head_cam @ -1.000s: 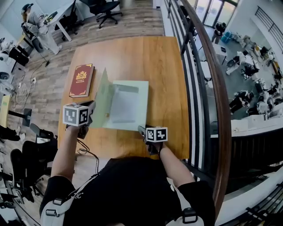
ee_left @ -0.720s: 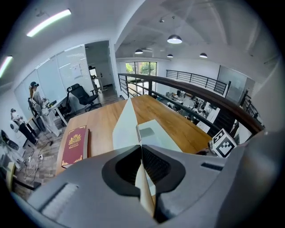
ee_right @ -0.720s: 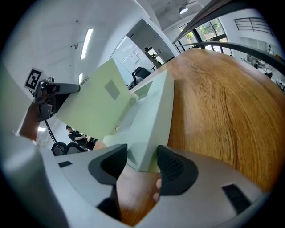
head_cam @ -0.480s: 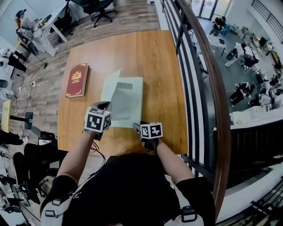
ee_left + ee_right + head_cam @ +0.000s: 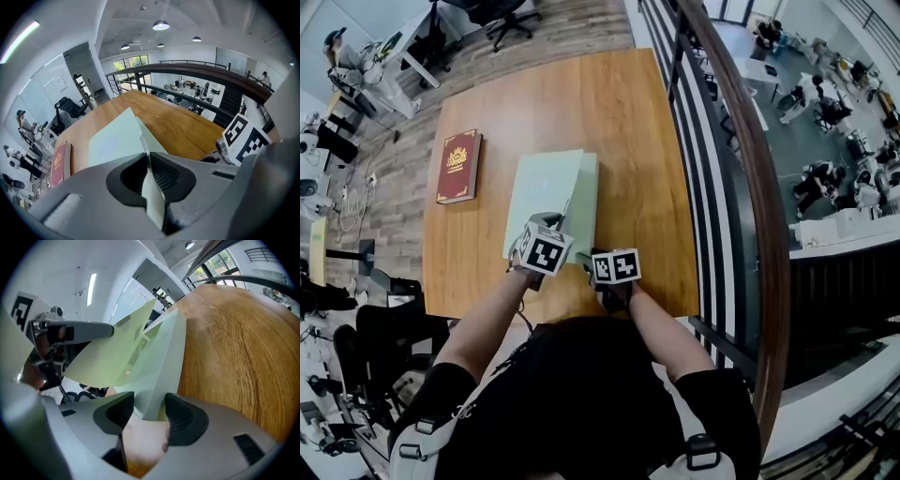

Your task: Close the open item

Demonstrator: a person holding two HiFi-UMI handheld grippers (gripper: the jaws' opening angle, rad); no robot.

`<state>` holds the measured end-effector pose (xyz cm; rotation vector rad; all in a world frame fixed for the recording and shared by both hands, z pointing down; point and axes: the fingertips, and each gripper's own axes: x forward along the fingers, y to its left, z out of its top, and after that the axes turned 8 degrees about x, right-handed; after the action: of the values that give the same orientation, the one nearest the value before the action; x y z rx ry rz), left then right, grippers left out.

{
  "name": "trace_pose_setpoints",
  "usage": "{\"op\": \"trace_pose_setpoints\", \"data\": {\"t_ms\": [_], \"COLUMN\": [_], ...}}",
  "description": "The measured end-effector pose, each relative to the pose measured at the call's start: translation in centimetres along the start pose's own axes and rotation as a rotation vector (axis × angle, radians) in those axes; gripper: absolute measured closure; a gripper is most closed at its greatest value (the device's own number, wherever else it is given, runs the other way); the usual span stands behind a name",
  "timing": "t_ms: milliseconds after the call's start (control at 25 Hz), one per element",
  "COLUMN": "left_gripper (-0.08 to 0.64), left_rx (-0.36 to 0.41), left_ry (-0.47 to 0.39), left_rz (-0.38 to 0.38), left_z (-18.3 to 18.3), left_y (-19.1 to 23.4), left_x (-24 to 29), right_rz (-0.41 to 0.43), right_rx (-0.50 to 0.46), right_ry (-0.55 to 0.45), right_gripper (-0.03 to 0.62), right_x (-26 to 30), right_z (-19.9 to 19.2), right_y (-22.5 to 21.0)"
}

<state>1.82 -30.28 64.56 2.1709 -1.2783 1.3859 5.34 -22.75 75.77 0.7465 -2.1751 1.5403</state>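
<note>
A pale green folder (image 5: 548,187) lies on the wooden table (image 5: 628,122), its cover folded over and resting slightly raised on the rest. My left gripper (image 5: 546,223) pinches the cover's near edge (image 5: 152,197); its jaws are opening, with the thin sheet still between the pads (image 5: 161,176). My right gripper (image 5: 584,259) sits at the folder's near right corner. In the right gripper view that corner (image 5: 150,401) fills the gap between my right gripper's (image 5: 149,411) jaws. The left gripper (image 5: 70,331) shows there holding the lifted cover (image 5: 126,348).
A dark red book (image 5: 457,167) lies at the table's left edge, apart from the folder. A black railing with a wooden handrail (image 5: 727,141) runs along the table's right side. Office chairs and desks stand on the floor beyond.
My left gripper has swung the cover from upright at the folder's left over to the right and down onto the folder. The right gripper has stayed at the near corner.
</note>
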Motion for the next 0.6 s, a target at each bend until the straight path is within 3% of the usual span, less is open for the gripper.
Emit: {"op": "trace_pose_setpoints", "data": {"t_ms": [200,400,600], "left_gripper": [0.537,0.529,0.523], "left_rx": [-0.01,-0.072,-0.078], "left_ry": [0.008,0.016,0.035], "left_rz": [0.019,-0.053,-0.046], "left_z": [1.1,0.5,0.6], "left_y": [-0.6,-2.2,-2.4], "left_x": [1.2,3.9,5.1], "right_rz": [0.022,0.038,0.041], "right_rx": [0.004,0.013,0.007], "right_ry": [0.011,0.001,0.006], "right_gripper": [0.377,0.377,0.377], "right_x": [0.3,0.3,0.4], "right_z": [-0.2,-0.4,-0.3], "right_y": [0.5,0.7,0.8]}}
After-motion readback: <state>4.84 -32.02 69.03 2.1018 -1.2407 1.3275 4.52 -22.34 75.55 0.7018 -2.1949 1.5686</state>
